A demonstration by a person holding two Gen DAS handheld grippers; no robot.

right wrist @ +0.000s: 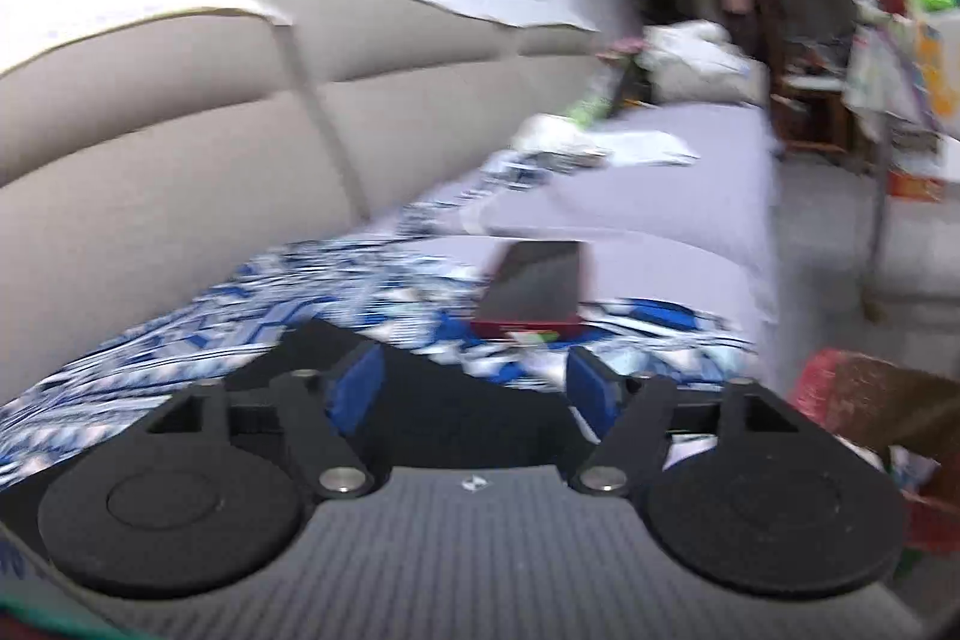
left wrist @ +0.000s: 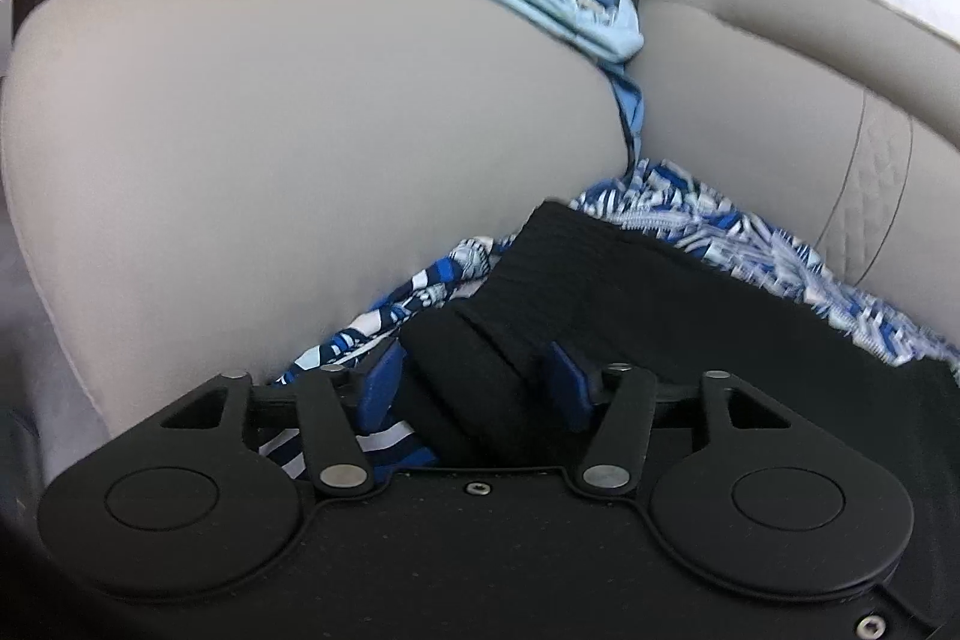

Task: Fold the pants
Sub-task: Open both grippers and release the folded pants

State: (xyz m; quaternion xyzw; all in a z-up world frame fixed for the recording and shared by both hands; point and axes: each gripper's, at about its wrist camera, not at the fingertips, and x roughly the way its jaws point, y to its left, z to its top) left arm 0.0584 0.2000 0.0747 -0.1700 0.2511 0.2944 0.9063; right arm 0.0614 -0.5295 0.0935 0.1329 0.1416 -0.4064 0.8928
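The black pants point(left wrist: 660, 298) lie on a blue-and-white patterned cloth point(left wrist: 738, 232) on the beige sofa. My left gripper point(left wrist: 474, 382) has its blue pads on either side of a bunched fold of the pants beside the sofa armrest. In the right wrist view, the black pants point(right wrist: 444, 400) lie between and under the blue fingers of my right gripper point(right wrist: 474, 388). Its jaws stand wide apart and do not pinch the cloth. The right wrist view is blurred.
The beige armrest point(left wrist: 300, 130) rises on the left, with light blue clothes point(left wrist: 540, 4) behind it. A dark phone-like slab on a red case point(right wrist: 534, 286) rests on the patterned cloth point(right wrist: 270, 316). A lilac sheet point(right wrist: 648, 172), clutter and a red basket point(right wrist: 870, 400) lie to the right.
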